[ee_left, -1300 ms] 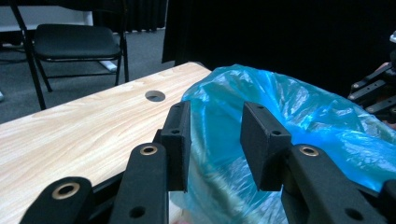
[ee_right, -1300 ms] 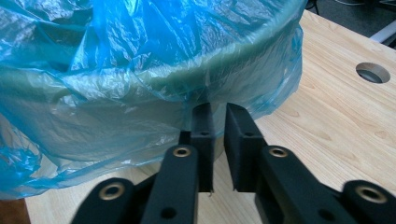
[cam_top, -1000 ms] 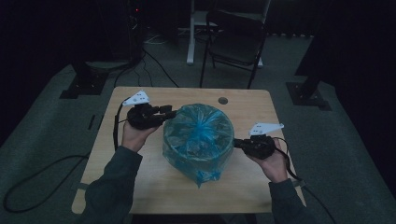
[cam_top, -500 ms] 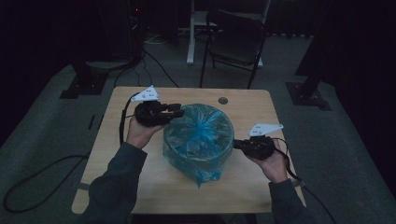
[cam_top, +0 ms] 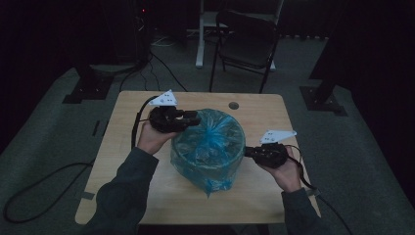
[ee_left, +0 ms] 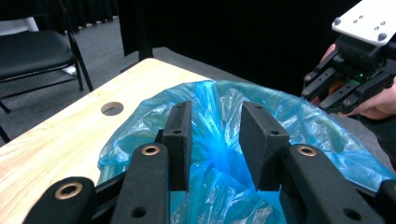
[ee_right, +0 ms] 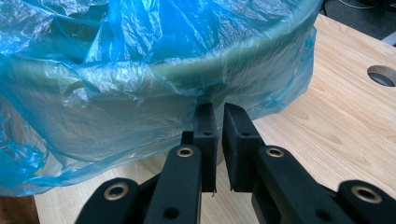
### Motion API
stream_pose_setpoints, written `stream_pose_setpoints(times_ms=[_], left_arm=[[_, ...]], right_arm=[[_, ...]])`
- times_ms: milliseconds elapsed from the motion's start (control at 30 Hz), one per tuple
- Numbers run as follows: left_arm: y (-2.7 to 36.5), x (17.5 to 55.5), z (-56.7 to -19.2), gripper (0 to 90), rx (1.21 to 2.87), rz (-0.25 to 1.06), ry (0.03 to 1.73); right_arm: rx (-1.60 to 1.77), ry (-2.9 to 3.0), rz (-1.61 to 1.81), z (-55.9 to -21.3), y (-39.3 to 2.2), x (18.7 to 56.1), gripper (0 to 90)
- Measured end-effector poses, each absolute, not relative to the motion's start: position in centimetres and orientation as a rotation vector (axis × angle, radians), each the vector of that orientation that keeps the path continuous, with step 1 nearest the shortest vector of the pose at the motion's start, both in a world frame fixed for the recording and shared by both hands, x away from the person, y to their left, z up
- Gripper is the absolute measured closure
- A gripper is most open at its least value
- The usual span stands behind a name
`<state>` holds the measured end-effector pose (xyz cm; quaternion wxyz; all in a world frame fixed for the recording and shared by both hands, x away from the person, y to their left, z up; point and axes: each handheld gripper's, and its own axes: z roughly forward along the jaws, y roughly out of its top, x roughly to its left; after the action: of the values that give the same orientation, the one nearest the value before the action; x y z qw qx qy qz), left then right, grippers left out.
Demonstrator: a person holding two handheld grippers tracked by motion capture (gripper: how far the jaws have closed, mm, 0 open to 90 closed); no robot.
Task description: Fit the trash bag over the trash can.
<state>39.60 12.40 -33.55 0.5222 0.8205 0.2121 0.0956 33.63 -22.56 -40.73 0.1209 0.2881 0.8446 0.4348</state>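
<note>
Right now a round bin lined with a crinkled blue plastic bag (cam_top: 208, 147) sits mid-table on the pale wooden table (cam_top: 127, 147). Over the bin's far-left rim the left gripper (cam_top: 192, 119) hovers half open, holding nothing. At the bin's right side, the right gripper (cam_top: 247, 152) has just been opening, its narrow gap empty, tips against the bag.

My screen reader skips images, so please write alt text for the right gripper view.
The right hand-held gripper, slightly open, its tips at a blue bag draped over a round bin's rim. Wooden table with a hole lies beyond.
</note>
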Motion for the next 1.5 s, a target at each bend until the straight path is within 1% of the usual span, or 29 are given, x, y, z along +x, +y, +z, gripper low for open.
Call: stream_pose_setpoints(times_ms=[167,567,633,833,900,1033,1500], left_arm=[[11.7,39.8,-33.5,64.4,2.0,0.236,0.5],[9.5,40.2,-33.3,64.0,2.076,0.224,0.462],[8.5,40.3,-33.3,64.0,2.118,0.207,0.427],[7.5,40.3,-33.3,60.9,2.167,0.204,0.41],[6.8,40.3,-33.5,60.8,2.217,0.208,0.388],[6.3,40.3,-33.9,60.7,2.268,0.223,0.375],[5.4,40.4,-34.2,61.3,2.343,0.289,0.369]], right_arm=[[0.842,2.47,1.269,-40.8,-22.6,33.7,81.2],[0.835,2.48,1.266,-40.9,-22.5,33.6,79.7],[0.832,2.482,1.267,-40.9,-22.5,33.6,78.8],[0.82,2.486,1.267,-40.9,-22.5,33.6,76.5],[0.82,2.489,1.268,-40.9,-22.6,33.6,75.1],[0.819,2.491,1.268,-40.9,-22.6,33.5,74.5],[0.82,2.491,1.279,-40.8,-22.7,33.5,74.0]])
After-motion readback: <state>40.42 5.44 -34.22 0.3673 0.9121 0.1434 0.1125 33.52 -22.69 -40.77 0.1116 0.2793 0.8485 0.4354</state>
